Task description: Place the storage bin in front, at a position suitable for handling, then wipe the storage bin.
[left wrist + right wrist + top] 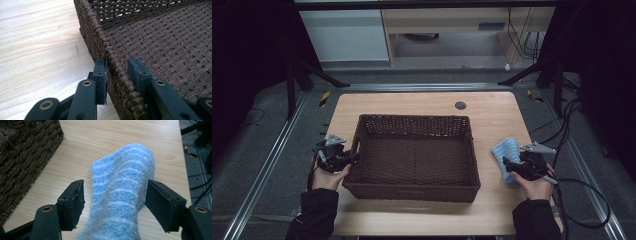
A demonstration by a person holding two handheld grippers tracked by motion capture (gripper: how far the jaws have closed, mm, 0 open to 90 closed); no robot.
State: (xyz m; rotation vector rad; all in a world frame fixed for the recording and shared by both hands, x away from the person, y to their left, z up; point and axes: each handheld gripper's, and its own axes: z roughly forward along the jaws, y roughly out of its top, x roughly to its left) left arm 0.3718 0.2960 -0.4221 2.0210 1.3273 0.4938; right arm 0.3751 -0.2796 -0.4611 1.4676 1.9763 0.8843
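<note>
At a pale wooden table (492, 112), a person works two hand-held grippers on either side of a dark brown wicker basket (412, 155) that sits at the middle of the tabletop, its near wall close to the table's near edge. The left gripper (349, 159) is at the basket's left wall, near the basket's near-left corner; in the left gripper view its jaws straddle the braided rim (113, 65), one jaw outside against the weave and the other inside over the woven floor, with a sliver of space showing on the inner side, so whether they actually clamp the rim cannot be told. The left hand (328, 177) rests on the table just beside the basket. Over by the table's right edge lies a light blue striped sock (506, 152), fuzzy and stretched out flat on the wood, well apart from the basket's right wall. The right gripper (508, 166) sits low over the sock's near end, held by the right hand (537, 186). In the right gripper view the sock (122, 187) runs up between the two black jaws, which stand wide apart: the left pad is clear of the fabric and the right pad is just beside it, neither one pressing in. A corner of the basket (22, 152) shows at that view's upper left.
</note>
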